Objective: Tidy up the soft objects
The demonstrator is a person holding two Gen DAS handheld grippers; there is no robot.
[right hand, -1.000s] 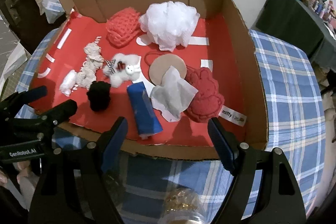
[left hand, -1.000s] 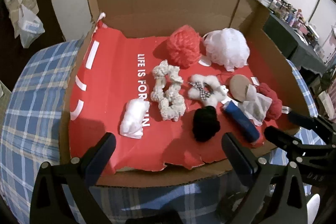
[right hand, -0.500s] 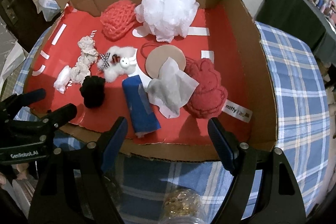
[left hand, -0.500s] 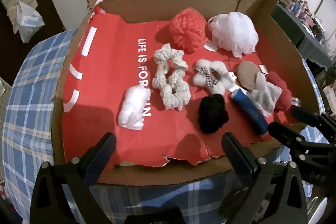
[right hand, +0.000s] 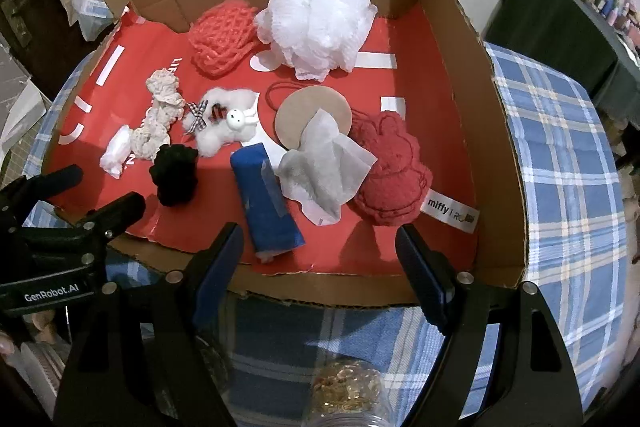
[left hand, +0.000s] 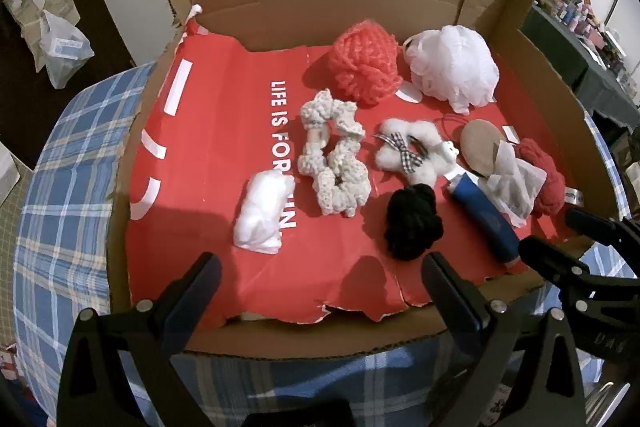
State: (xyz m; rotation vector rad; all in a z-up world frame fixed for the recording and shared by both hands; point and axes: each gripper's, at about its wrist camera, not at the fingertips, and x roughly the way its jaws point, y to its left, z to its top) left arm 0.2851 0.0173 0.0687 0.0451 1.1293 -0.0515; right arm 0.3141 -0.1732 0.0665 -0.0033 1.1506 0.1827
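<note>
both grippers, left gripper (left hand: 320, 279) and right gripper (right hand: 320, 247), hover wide open and empty at the box's (left hand: 320, 341) near edge, barely shifted, soft items (left hand: 334, 163) inside untouched, sorting not begun.

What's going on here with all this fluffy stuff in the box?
A person holds two handheld grippers over a shallow cardboard box lined with red paper, sorting soft items. Neither grips anything: the left gripper and right gripper are both open, poised at the near edge. Inside lie a white bath pouf, coral yarn ball, cream scrunchie, black pompom, blue roll and red bunny plush.
</note>
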